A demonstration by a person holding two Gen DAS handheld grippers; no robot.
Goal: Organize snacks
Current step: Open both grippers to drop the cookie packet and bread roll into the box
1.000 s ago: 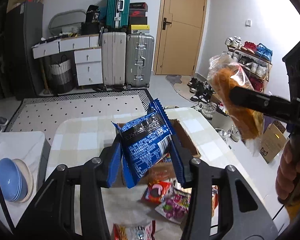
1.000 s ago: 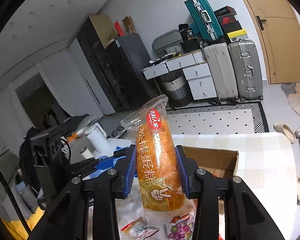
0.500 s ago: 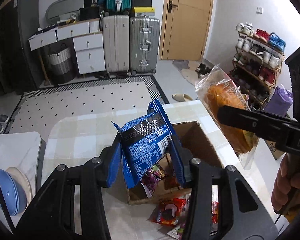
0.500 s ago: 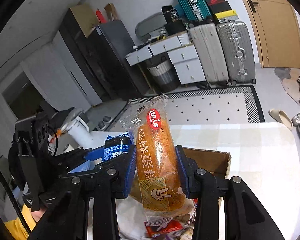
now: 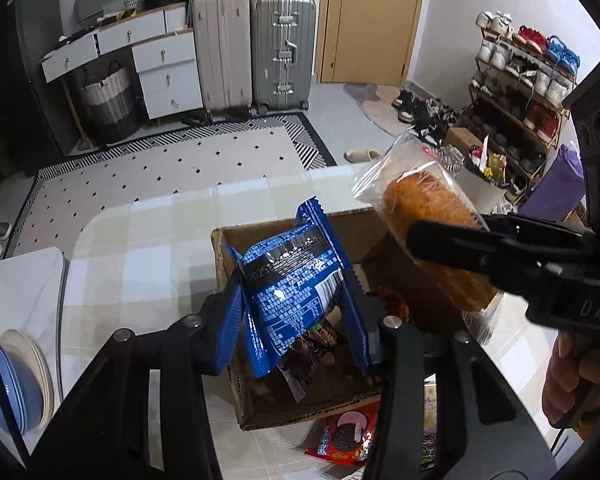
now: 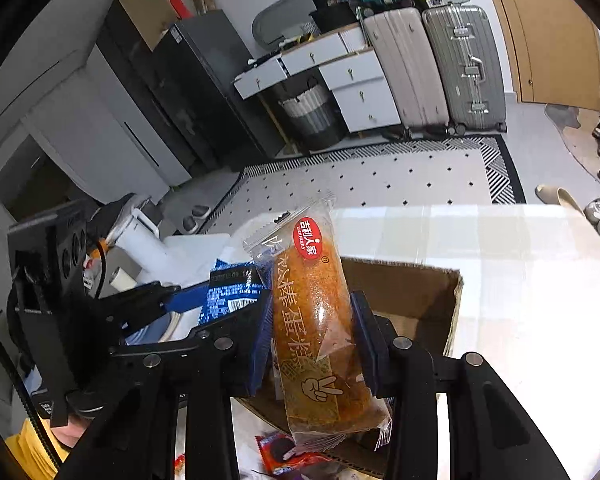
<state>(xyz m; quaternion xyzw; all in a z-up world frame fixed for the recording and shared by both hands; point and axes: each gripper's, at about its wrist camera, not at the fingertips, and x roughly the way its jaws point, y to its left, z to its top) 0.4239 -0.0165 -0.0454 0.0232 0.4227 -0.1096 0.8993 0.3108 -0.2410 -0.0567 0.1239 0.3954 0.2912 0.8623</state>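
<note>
Left gripper [image 5: 292, 300]: blue pads partly apart and pressed on both sides of the blue snack packet [image 5: 290, 290], which stands upright at frame centre, above the open cardboard box [image 5: 260, 416].
Right gripper [image 6: 312, 336]: pads closed tight on the clear-wrapped orange bread roll [image 6: 316, 320], held upright at lower centre, its lower end over the box's near wall.
Cardboard box: sits on the checked table [image 5: 148, 240]; in the left view it fills the lower centre, with a purple-printed packet [image 5: 312, 352] lying inside under the blue one.
Outside the box: a red cookie packet [image 5: 344, 436] lies on the table against the box's near wall, at the lower edge of both views.
Only in left view: the right gripper from its side, coming in from the right edge with the roll tilted toward upper left; the person's hand [image 5: 568, 384] on its handle at lower right; stacked bowls [image 5: 8, 388] at lower left; shoe rack [image 5: 520, 92] at upper right.
Only in right view: the roll's printed front with red label; the left gripper from its side at centre left, the blue packet's top edge peeping behind the roll; a yellow sleeve [image 6: 32, 452] at lower left.
Both views: suitcases [image 5: 256, 44] and white drawers [image 5: 160, 68] along the far wall.
</note>
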